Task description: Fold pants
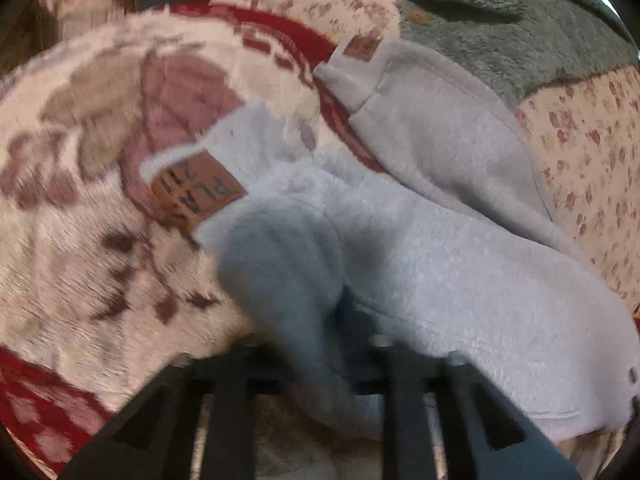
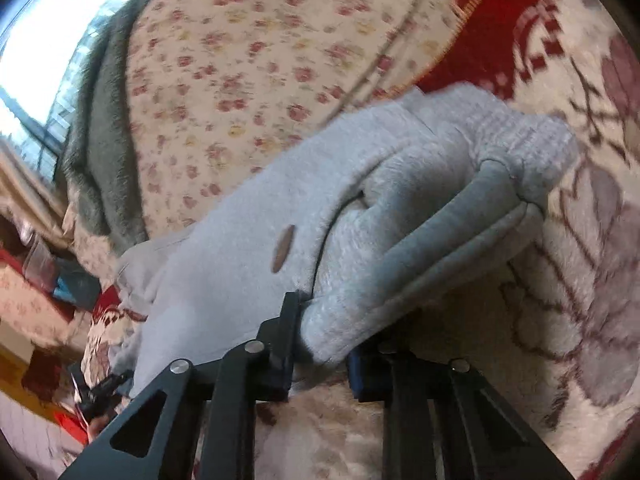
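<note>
Pants (image 1: 420, 248) bunched btwn left hand-held gripper (image 1: 340, 344) fingers, over blanket (image 1: 80, 240)

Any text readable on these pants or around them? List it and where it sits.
"PLA" over "211", partly cut off and blurred: brown patch on the grey pants.
Second brown patch at the pants' far edge: too blurred to read.
Small brown tab, right wrist view: no legible text.
Nothing else readable.

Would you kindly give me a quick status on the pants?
Left tool shut on pants. Right tool shut on pants, bunched fold. Pants on patterned blanket. Nothing in the way.
</note>
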Available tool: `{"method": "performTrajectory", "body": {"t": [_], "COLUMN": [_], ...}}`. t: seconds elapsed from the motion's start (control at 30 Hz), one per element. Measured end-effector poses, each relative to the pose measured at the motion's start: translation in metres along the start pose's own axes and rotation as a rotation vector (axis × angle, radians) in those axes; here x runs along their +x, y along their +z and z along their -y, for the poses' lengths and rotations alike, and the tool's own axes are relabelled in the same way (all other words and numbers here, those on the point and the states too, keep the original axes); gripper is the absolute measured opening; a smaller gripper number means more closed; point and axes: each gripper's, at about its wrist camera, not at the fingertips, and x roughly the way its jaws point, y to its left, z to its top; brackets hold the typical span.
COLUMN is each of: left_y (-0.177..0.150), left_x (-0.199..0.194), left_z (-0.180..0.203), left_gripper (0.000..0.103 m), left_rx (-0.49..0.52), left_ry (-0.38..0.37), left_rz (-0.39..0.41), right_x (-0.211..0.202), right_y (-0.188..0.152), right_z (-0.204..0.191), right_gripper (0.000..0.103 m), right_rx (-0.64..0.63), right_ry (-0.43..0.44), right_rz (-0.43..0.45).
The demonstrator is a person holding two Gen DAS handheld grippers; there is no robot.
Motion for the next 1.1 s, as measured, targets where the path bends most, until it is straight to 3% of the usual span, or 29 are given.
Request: {"method": "performTrajectory", "body": {"t": [0.17, 0.4, 0.67, 0.83, 0.93, 1.0, 1.03, 1.07, 1.1], "left_y": [-0.002, -0.006, -0.016, -0.029, -0.038, -0.04, -0.04, -0.041, -0.04], "left_x": [-0.029, -0.07, -0.095, -0.085, -0.077, -0.075, -0.076, -0.077, -0.08], "left_z": [0.005, -0.005, -0.022, -0.038, -0.036, -0.034, -0.033, -0.035, -0.038], "left_gripper": [0.009, 0.009, 0.009, 0.009, 0.01, 0.017, 0.03, 0.05, 0.061], "left_rx": [0.041, 0.025, 0.04, -0.002, 0.012, 0.021, 0.019, 0.014, 0.004], "left_ry": [-0.057, -0.123, -0.095, -0.056, -0.007, 0.03, 0.05, 0.058, 0.058], "left_rz": [0.034, 0.053, 0.067, 0.024, 0.004, 0.011, 0.017, 0.022, 0.034], "right_x": [-0.02, -0.069, -0.107, -0.1, -0.081, -0.072, -0.068, -0.067, -0.068], "right_y": [0.004, 0.0, -0.032, -0.054, -0.065, -0.068, -0.071, -0.071, -0.07], "right_z": [-0.008, -0.023, -0.031, -0.023, -0.01, -0.003, -0.001, -0.002, -0.002], "right_gripper": [0.015, 0.013, 0.013, 0.013, 0.014, 0.019, 0.019, 0.02, 0.025], "right_rx": [0.024, -0.03, -0.101, -0.111, -0.099, -0.067, -0.062, -0.074, -0.086], "right_ry": [0.089, 0.148, 0.179, 0.136, 0.001, -0.051, -0.077, -0.099, -0.116], "right_rz": [0.021, 0.029, -0.031, -0.11, -0.185, -0.214, -0.228, -0.238, -0.244]}}
